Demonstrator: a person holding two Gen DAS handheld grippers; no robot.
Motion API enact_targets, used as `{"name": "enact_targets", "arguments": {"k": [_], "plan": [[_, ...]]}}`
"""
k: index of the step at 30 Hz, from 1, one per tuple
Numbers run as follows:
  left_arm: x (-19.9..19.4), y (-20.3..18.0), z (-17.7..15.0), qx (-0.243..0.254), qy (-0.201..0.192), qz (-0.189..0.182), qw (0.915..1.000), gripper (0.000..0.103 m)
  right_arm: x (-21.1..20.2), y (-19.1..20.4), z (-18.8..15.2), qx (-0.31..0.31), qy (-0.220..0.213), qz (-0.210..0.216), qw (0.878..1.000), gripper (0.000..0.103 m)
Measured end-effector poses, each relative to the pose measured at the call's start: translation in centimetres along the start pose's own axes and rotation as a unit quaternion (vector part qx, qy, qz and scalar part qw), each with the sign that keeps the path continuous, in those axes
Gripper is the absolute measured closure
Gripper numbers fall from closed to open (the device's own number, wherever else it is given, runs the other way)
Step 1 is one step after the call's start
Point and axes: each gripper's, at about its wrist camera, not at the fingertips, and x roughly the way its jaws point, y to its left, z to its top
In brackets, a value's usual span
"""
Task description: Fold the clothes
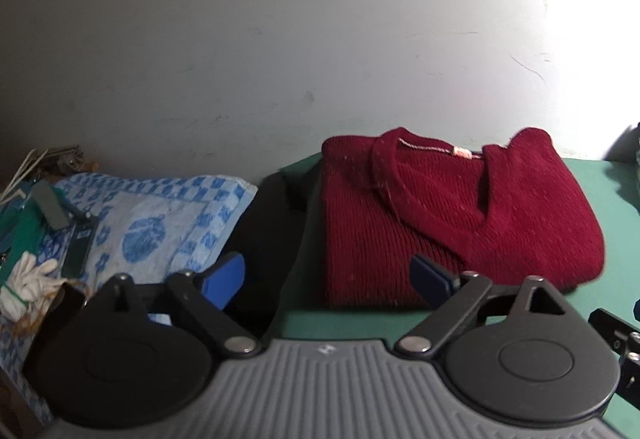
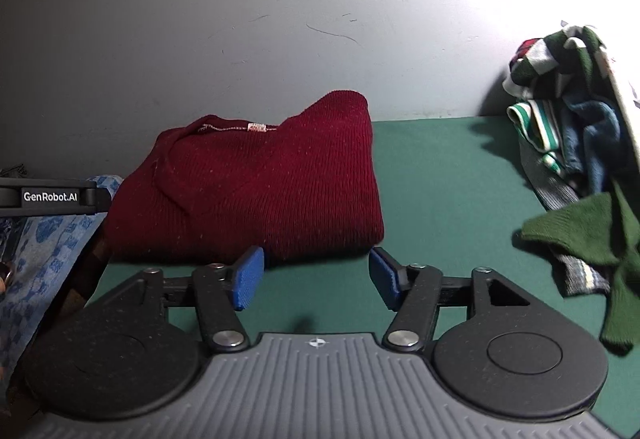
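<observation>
Green cloth covered the table (image 2: 440, 175), which ran back to a scuffed grey wall (image 1: 280, 39). On it lay the folded red sweater (image 2: 256, 191), collar toward the wall, a blue checked towel (image 1: 160, 215) just left of it. My left gripper (image 1: 332, 275) stood wide open and held nothing, its pads clear of the knit. My right gripper (image 2: 316, 277) was also parted and empty, just short of the sweater's near edge. Unfolded clothes (image 2: 576, 143) were heaped at the far right.
</observation>
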Motion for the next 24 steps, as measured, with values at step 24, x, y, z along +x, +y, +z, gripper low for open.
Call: {"name": "enact_targets", "arguments": {"k": [24], "plan": [[-10.4, 0.9, -9.0, 0.005, 0.016, 0.005, 0.9998, 0.001, -9.3, 1.9, -6.6, -0.026, 0.012, -0.023, 0.999, 0.013]]}}
